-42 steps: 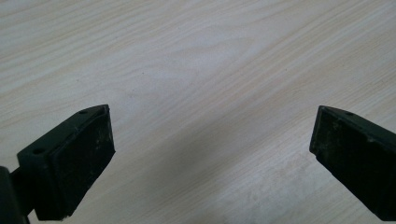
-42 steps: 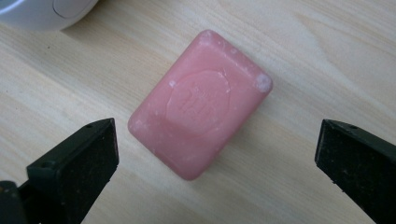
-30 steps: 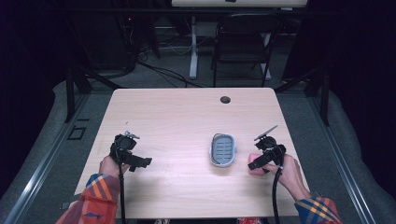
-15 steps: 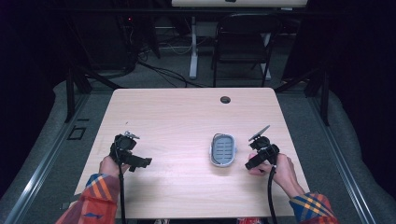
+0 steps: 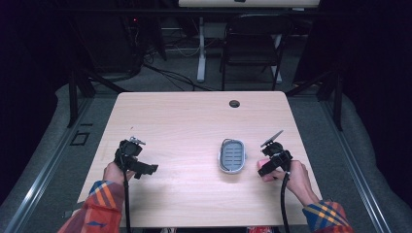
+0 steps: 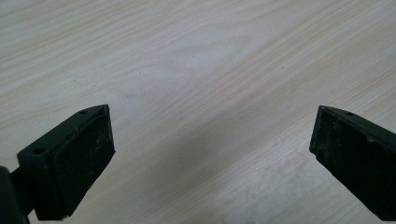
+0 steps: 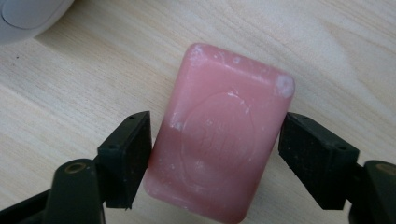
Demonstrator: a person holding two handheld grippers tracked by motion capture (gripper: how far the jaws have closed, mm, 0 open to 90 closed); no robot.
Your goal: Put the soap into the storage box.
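Pink soap bar lain flat on wooden table, just right of grey soap dish. Long axis run straight away from right gripper, along its jaws; embossed oval face turned up. Right jaws just been closing, pads seen pressed on bar's two long sides. Left gripper held over bare tabletop, jaws wide, nothing between.

L claw open, R claw closing.
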